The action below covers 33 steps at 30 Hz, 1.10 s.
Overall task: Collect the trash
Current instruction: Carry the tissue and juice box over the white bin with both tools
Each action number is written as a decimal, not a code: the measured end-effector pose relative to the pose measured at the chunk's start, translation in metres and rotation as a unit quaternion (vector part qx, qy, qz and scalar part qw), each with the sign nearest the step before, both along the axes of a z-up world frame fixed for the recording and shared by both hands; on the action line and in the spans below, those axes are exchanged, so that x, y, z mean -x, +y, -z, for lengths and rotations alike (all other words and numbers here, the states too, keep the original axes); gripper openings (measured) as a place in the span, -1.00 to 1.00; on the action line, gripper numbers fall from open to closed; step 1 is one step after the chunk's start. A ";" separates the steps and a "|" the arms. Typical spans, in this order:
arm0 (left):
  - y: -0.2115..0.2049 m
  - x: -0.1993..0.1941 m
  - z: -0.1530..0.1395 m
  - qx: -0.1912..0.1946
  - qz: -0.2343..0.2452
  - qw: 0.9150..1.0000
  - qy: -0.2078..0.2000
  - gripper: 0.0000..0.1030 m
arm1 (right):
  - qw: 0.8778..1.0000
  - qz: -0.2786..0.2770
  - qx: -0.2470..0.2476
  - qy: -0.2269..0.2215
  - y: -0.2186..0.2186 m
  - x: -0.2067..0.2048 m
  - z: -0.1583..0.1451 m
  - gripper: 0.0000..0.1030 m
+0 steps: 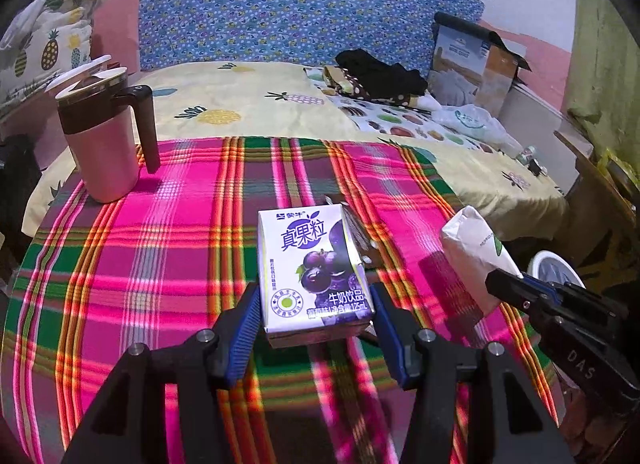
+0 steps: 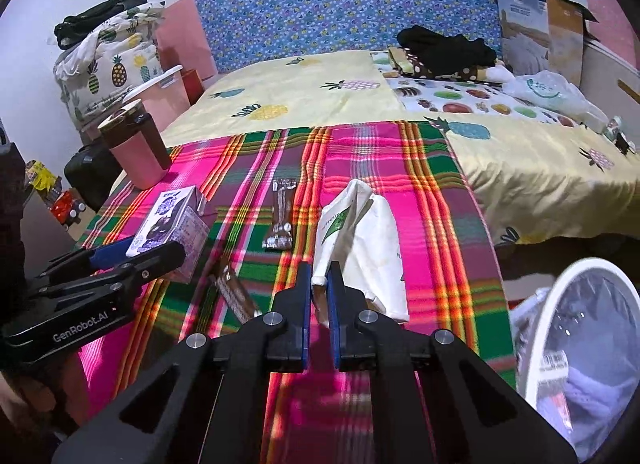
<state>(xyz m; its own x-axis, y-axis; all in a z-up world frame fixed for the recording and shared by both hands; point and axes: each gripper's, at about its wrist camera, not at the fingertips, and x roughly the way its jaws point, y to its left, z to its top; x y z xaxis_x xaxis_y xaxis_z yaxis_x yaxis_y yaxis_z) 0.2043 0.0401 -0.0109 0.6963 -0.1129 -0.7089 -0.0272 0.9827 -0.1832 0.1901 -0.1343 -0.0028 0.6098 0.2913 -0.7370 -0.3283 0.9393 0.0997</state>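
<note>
A purple and white milk-drink carton [image 1: 316, 272] sits between the blue pads of my left gripper [image 1: 316, 304], which grips its sides just above the plaid cloth [image 1: 160, 264]. The carton also shows in the right wrist view [image 2: 170, 227], held by the left gripper [image 2: 132, 254]. My right gripper [image 2: 320, 284] is shut on the edge of a white paper bag [image 2: 360, 248]. The bag [image 1: 472, 256] also shows at the right of the left wrist view. A white trash bin [image 2: 576, 348] with a clear liner stands at the lower right.
Two brown snack wrappers [image 2: 282, 219] [image 2: 234, 294] lie on the plaid cloth. A pink mug with a brown lid [image 1: 106, 135] stands at the cloth's far left. Behind is a bed with a pineapple sheet [image 1: 248, 103], dark clothes [image 1: 380, 73] and a cardboard box [image 1: 476, 63].
</note>
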 end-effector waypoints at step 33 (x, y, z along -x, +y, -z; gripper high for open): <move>-0.122 0.033 -0.026 -0.015 0.105 0.994 -0.012 0.06 | 0.996 0.083 -0.018 -0.019 -0.083 0.055 -0.009 -0.86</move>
